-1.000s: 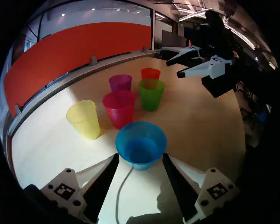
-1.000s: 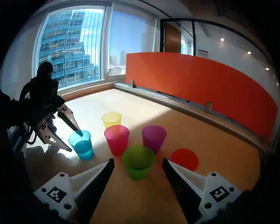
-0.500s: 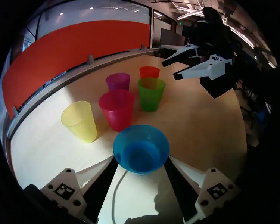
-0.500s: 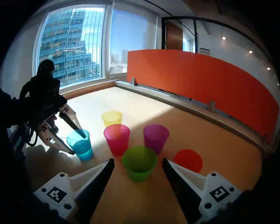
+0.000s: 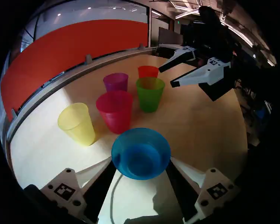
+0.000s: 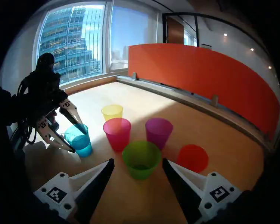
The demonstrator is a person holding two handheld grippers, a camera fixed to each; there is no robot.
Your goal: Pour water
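Blue cup [image 5: 140, 154], pinched upright in the left gripper [image 5: 140, 161], with the pink cup [image 5: 115, 112] just ahead; the right gripper [image 6: 138, 161], spread, faces the green cup [image 6: 141, 152].

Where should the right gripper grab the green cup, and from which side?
Probably its upper wall, just under the rim, coming in level from the near side, where the right gripper faces the green cup. It stands upright and widens upward, so fingers on its two sides should hold; the pink cup and purple cup crowd its far side.
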